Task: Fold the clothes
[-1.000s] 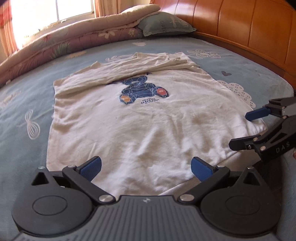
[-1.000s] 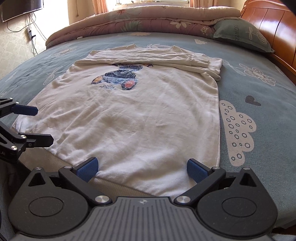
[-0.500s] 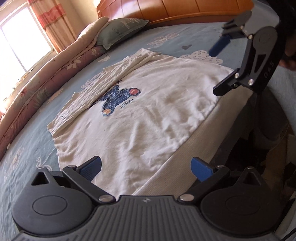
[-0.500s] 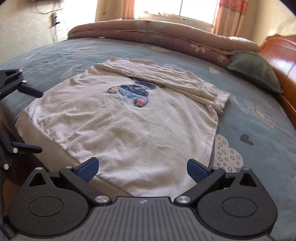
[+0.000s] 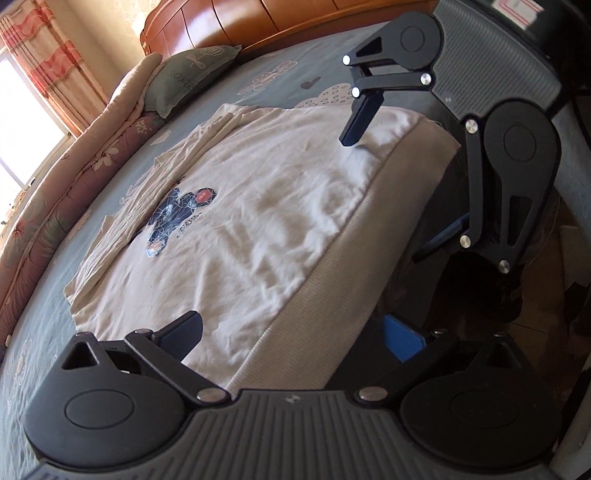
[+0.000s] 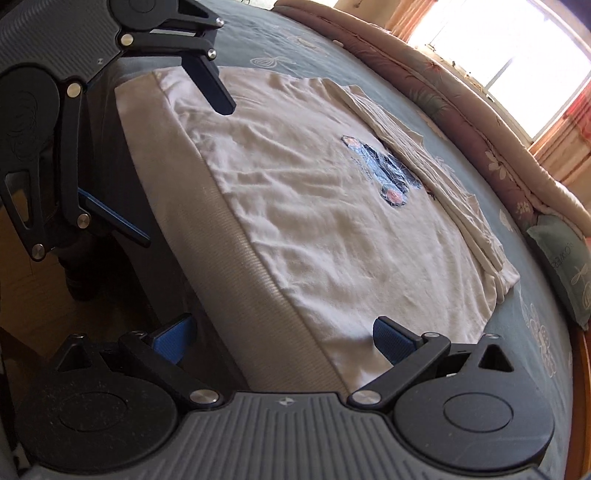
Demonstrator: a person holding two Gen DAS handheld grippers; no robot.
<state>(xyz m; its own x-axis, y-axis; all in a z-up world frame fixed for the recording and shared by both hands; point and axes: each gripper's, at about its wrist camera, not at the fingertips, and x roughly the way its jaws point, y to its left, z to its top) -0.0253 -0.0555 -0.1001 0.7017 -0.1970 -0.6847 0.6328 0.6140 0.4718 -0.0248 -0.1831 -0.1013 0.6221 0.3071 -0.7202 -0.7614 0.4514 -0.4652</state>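
Note:
A white T-shirt (image 5: 258,206) with a blue bear print (image 5: 181,214) lies flat on the blue bed sheet, its top part folded down over the chest. Its ribbed hem (image 5: 332,258) hangs over the bed's near edge. My left gripper (image 5: 293,336) is open at the hem's left corner, one finger over the cloth and the other below the edge. At the opposite corner my right gripper (image 6: 286,339) is open and straddles the hem (image 6: 229,236) the same way. Each gripper shows in the other's view: right gripper (image 5: 399,181), left gripper (image 6: 166,157). Neither is closed on the shirt (image 6: 314,206).
A green pillow (image 5: 188,77) and a rolled floral quilt (image 5: 74,173) lie along the far side of the bed, under a bright window. A wooden headboard (image 5: 295,18) curves round the right side. Below the hem, dark floor (image 5: 535,295) shows beside the bed.
Both grippers have dropped to the bed edge and turned on their sides. They now face each other along the hem, each with one finger above the cloth and one below. The shirt has not moved.

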